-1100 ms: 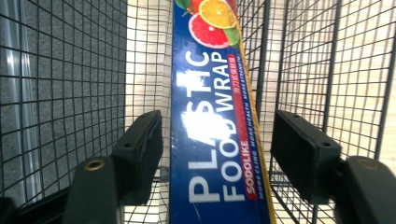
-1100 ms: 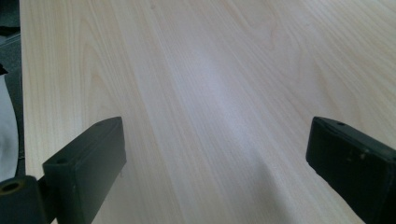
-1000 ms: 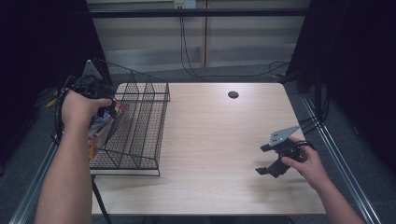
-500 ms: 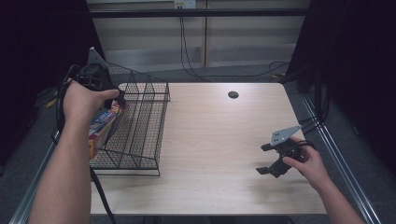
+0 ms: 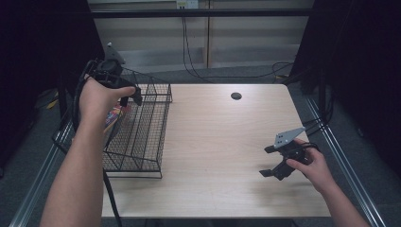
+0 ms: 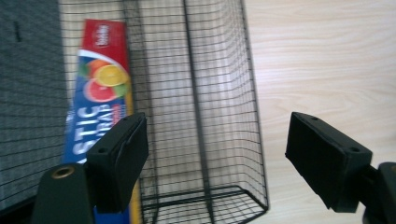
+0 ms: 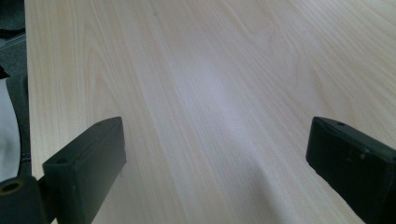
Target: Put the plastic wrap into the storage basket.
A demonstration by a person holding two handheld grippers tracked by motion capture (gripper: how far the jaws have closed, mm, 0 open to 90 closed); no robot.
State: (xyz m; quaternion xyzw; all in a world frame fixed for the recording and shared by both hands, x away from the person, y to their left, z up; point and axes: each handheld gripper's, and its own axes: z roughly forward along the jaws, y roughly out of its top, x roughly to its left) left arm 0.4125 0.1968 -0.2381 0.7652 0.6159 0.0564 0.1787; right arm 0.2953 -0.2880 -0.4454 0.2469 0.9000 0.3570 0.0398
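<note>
A long plastic-wrap box (image 6: 100,88), red at one end and blue along its length with printed citrus slices, lies inside the black wire basket (image 5: 142,142) against its left wall. The basket stands at the table's left edge.

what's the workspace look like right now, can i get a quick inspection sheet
surface: pale wood table, bare in the middle, one dark round spot near the far edge
job's things: plastic wrap box lies inside the wire basket along its left side, free of the jaws
clutter: nothing seen
grippers: left gripper above the basket, jaws have just been opening, nothing between them; right gripper open and empty, low over bare table
cables: one trails from the left gripper down past the table edge; more lie on the floor beyond the table
surroundings: dark curtains at both sides, pale wall panels behind
</note>
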